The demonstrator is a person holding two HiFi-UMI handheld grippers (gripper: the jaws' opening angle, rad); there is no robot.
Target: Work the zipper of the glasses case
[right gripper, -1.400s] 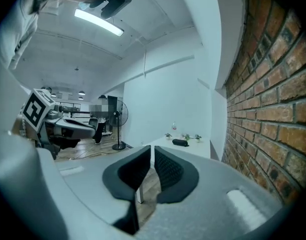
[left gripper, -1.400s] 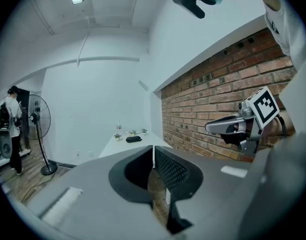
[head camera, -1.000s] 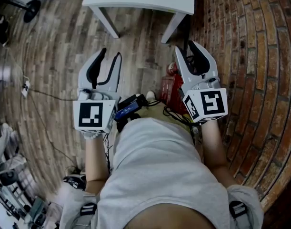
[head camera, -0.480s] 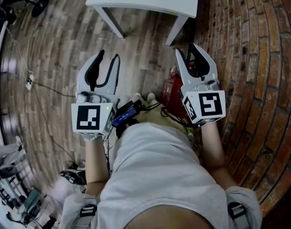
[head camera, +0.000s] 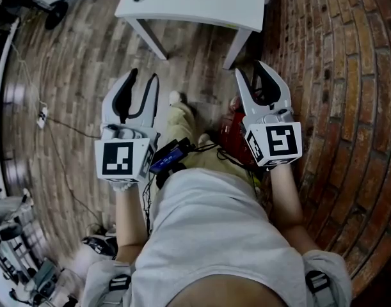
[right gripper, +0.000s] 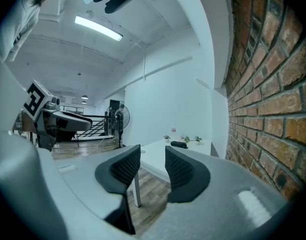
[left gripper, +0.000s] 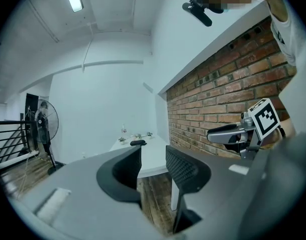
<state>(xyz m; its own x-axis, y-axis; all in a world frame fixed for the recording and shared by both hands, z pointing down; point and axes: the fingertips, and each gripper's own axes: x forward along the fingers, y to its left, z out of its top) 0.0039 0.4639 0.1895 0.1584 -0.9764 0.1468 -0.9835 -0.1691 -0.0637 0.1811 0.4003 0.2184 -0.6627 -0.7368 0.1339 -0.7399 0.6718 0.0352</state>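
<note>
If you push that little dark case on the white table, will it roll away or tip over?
The dark glasses case looks low and long, lying flat, so it probably won't tip. The white table looks smooth, so it would likely slide rather than roll. It is too far off to tell whether it is stiff.

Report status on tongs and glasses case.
Open and empty: left tongs, right tongs. On white table ahead: dark case, likely the glasses case, untouched. Only wood floor between.
</note>
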